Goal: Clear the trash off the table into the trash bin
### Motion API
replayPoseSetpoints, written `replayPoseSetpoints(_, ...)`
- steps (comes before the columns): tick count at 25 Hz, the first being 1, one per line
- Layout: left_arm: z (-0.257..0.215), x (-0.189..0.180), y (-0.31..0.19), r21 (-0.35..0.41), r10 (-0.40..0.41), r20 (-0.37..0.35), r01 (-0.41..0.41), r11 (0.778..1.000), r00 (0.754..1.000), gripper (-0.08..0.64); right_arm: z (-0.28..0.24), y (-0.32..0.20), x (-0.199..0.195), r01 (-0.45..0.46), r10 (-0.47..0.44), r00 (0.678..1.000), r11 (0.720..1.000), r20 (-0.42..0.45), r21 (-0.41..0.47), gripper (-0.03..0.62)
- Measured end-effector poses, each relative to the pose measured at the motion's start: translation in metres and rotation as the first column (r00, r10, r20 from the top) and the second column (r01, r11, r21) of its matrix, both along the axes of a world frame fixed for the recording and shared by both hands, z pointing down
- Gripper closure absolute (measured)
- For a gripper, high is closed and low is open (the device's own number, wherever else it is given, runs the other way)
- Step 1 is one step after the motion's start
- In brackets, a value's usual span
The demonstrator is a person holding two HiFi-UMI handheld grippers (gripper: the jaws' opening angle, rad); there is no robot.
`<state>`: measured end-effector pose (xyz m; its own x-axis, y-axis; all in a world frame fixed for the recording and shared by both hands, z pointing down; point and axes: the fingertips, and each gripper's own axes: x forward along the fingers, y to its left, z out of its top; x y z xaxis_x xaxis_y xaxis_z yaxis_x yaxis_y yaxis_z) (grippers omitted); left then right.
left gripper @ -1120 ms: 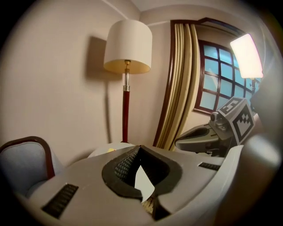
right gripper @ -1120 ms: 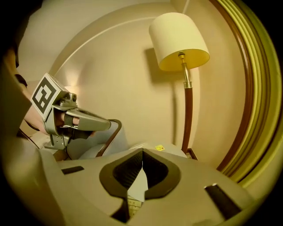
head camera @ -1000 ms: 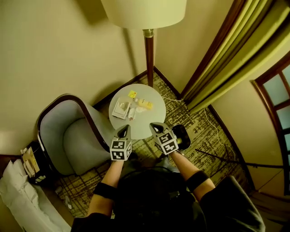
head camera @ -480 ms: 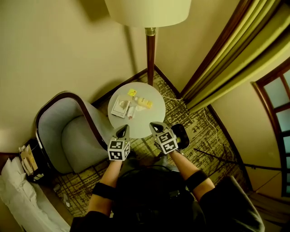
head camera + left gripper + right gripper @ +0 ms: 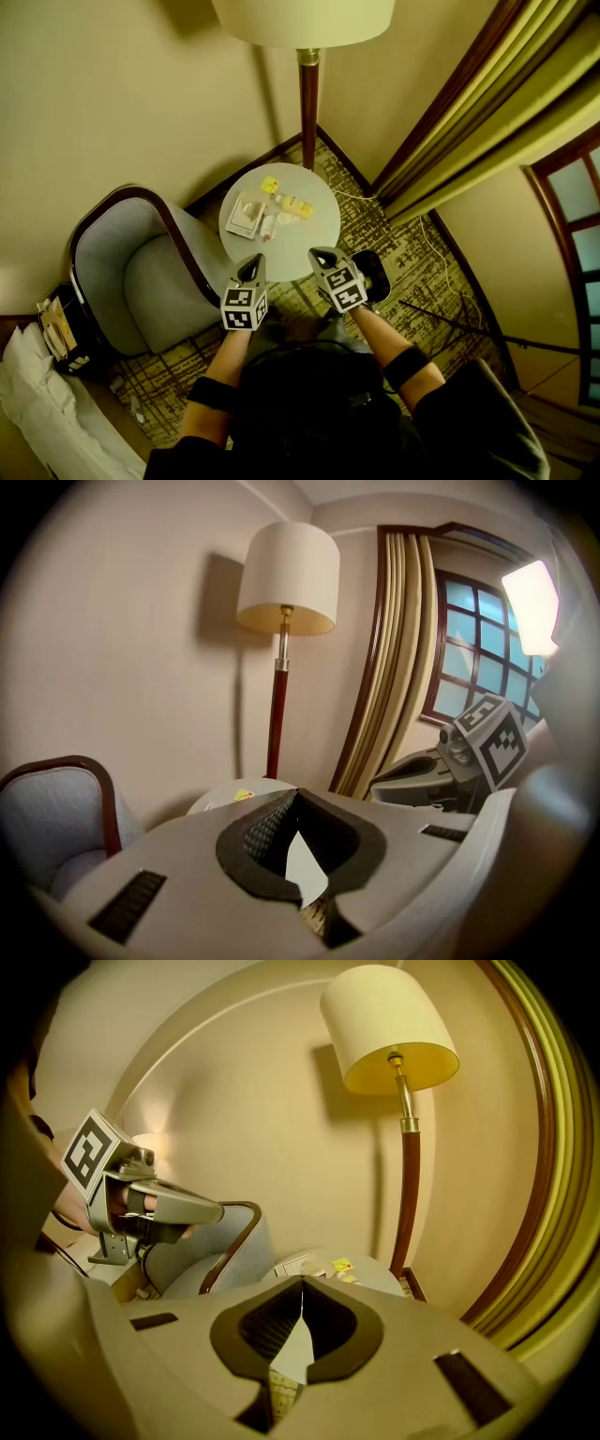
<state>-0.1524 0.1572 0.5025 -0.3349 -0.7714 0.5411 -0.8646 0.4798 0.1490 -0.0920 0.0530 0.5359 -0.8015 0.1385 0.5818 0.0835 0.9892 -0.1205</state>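
Note:
A small round white table (image 5: 298,246) stands in front of me. On it lie a flat white packet (image 5: 245,216), a small yellow scrap (image 5: 271,186), a pale yellow wrapper (image 5: 296,207) and a small bottle-like piece (image 5: 267,229). My left gripper (image 5: 253,262) hovers at the table's near edge, shut and empty. My right gripper (image 5: 322,253) is beside it, also shut and empty. A black trash bin (image 5: 377,277) sits on the carpet just right of the right gripper, partly hidden by it. In the right gripper view the yellow scrap (image 5: 343,1266) and the white packet (image 5: 292,1265) show beyond the closed jaws.
A grey armchair (image 5: 141,281) with a dark wooden frame crowds the table's left side. A floor lamp (image 5: 308,103) rises behind the table against the wall. Green curtains (image 5: 459,112) hang at the right, and a cord (image 5: 441,272) runs over the patterned carpet.
The head view has drifted slightly, so the table sits a little higher and further left in the picture. Both grippers keep their places and stay shut.

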Motion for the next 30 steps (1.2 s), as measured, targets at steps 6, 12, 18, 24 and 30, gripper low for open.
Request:
replayPoseSetpoints(6,0.011,-0.005,-0.001,0.001,-0.023,-0.024,0.023,1.000,0.999,0.560,0.032,-0.007,-0.017,0.111,-0.103,0.991,0.990,-0.090,0.088,0.555)
replayPoseSetpoints(12,0.027,-0.020,-0.008,0.008,-0.045,-0.038,0.045,0.999,0.998,0.560,0.081,-0.036,-0.058,0.224,-0.186,0.959,0.960,-0.212,0.169,0.479)
replayPoseSetpoints(18,0.049,-0.050,-0.011,0.007,-0.089,-0.037,0.089,0.996,0.995,0.560,0.130,-0.060,-0.114,0.304,-0.236,0.924,0.931,-0.300,0.203,0.370)
replayPoseSetpoints(24,0.069,-0.069,-0.012,0.031,-0.146,-0.087,0.149,0.988,0.985,0.560,0.193,-0.075,-0.147,0.294,-0.208,0.906,0.936,-0.369,0.194,0.260)
replayPoseSetpoints(30,0.089,-0.072,-0.012,0.034,-0.159,-0.108,0.163,0.986,0.981,0.560,0.256,-0.092,-0.159,0.257,-0.178,0.882,0.958,-0.436,0.129,0.201)
